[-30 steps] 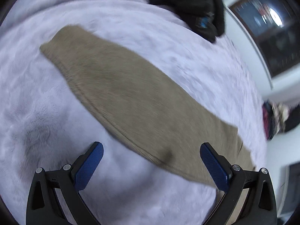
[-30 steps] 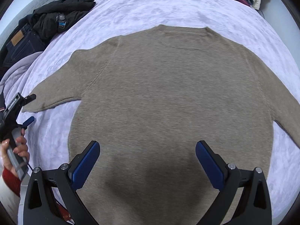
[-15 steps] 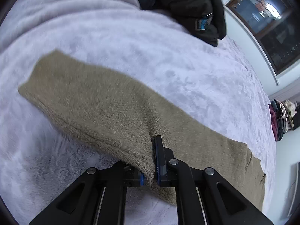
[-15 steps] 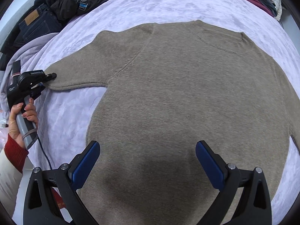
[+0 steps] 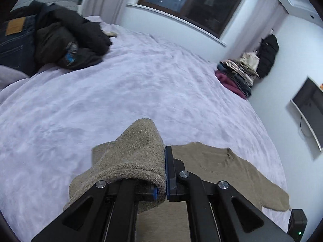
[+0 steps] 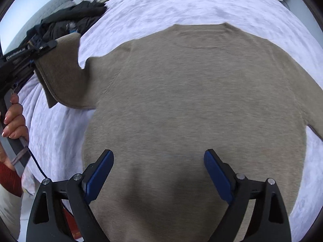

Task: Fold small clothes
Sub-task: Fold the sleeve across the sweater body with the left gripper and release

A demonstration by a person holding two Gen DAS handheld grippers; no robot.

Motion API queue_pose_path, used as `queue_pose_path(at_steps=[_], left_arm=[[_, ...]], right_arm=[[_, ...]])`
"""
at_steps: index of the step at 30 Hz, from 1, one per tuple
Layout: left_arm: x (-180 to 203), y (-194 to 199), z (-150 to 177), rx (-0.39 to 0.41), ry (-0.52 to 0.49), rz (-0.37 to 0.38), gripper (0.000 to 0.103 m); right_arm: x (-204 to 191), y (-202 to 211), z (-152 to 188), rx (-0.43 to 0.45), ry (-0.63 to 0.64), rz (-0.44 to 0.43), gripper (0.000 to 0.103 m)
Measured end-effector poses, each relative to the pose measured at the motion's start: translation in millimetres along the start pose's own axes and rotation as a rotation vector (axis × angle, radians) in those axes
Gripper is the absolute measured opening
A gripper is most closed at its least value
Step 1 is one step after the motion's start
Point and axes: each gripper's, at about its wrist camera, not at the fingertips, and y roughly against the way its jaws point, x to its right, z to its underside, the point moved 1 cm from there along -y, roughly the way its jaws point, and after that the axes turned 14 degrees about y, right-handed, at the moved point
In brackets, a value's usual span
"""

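Observation:
A tan knitted sweater [image 6: 191, 92] lies flat on the lilac bedspread [image 6: 181, 2], collar away from me. My left gripper [image 5: 164, 173] is shut on the sweater's left sleeve [image 5: 139, 155] and holds it lifted off the bed; the sleeve drapes over its fingers. In the right wrist view the left gripper [image 6: 40, 49] shows at the left with the raised sleeve [image 6: 62, 74] hanging from it. My right gripper [image 6: 159, 173] is open and empty above the sweater's lower body.
A heap of dark jackets and jeans [image 5: 52, 40] lies at the far left of the bed. A stack of folded clothes [image 5: 238, 76] sits at the far right edge by the wall. A window [image 5: 191, 2] is behind the bed.
My left gripper closed on the sleeve, then lifted it off the bed and carried it toward the sweater's body. My right gripper stayed open over the lower body.

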Motion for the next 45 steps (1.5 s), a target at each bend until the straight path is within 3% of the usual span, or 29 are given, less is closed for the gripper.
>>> queue_pose_path(at_steps=[4, 7, 8, 9, 10, 13, 18, 19, 21, 23, 26, 27, 31, 34, 35, 36, 37, 41, 43, 45], left_arm=[[65, -55, 46, -0.114, -0.117, -0.012, 0.006], [95, -95, 90, -0.153, -0.255, -0.127, 0.010], [100, -106, 105, -0.172, -0.296, -0.180, 0.018], [102, -114, 117, -0.193, -0.316, -0.207, 0.044], [97, -115, 124, -0.201, -0.314, -0.210, 0.060], [94, -103, 132, -0.192, -0.331, -0.216, 0.061], [76, -50, 113, -0.166, -0.312, -0.169, 0.064], [65, -39, 103, -0.139, -0.303, -0.191, 0.085], [38, -12, 88, -0.041, -0.262, -0.283, 0.102], [5, -2, 79, -0.003, -0.227, -0.383, 0.102], [-41, -13, 77, -0.089, -0.166, -0.476, 0.102], [-54, -17, 79, -0.111, -0.150, -0.494, 0.102], [-76, -32, 89, -0.136, -0.146, -0.526, 0.102], [-83, -44, 93, -0.161, -0.121, -0.523, 0.102], [-85, -48, 93, -0.168, -0.110, -0.521, 0.102], [-84, -50, 93, -0.168, -0.106, -0.520, 0.102], [-82, -52, 93, -0.166, -0.105, -0.517, 0.102], [-73, -57, 92, -0.159, -0.115, -0.517, 0.102], [-68, -61, 92, -0.147, -0.132, -0.552, 0.102], [-68, -63, 92, -0.152, -0.124, -0.565, 0.102]], right_arm=[[44, 15, 15, 0.022, -0.091, 0.028, 0.092], [73, 19, 30, 0.017, -0.140, 0.050, 0.092], [79, 19, 34, 0.014, -0.150, 0.054, 0.092], [87, 18, 39, 0.008, -0.165, 0.059, 0.092], [95, 16, 45, -0.003, -0.184, 0.062, 0.092], [112, 14, 51, -0.011, -0.215, 0.062, 0.092], [120, 21, 33, 0.036, -0.167, 0.090, 0.092], [117, 23, 21, 0.056, -0.131, 0.088, 0.092], [100, 25, -7, 0.100, -0.014, 0.070, 0.092], [71, 23, -35, 0.130, 0.126, 0.055, 0.092], [8, 6, -71, 0.133, 0.436, 0.054, 0.092], [-19, -7, -81, 0.114, 0.556, 0.069, 0.092], [-78, -49, -92, 0.062, 0.836, 0.108, 0.092], [-92, -85, -92, 0.003, 0.920, 0.190, 0.089], [-90, -93, -94, -0.014, 0.915, 0.207, 0.066], [-84, -99, -100, -0.035, 0.877, 0.185, 0.025], [-77, -95, -105, -0.032, 0.823, 0.134, 0.015], [-29, -45, -129, 0.169, 0.482, 0.050, 0.010], [15, -18, -127, 0.254, 0.276, 0.046, 0.009], [67, -4, -111, 0.280, 0.070, 0.043, 0.009]])
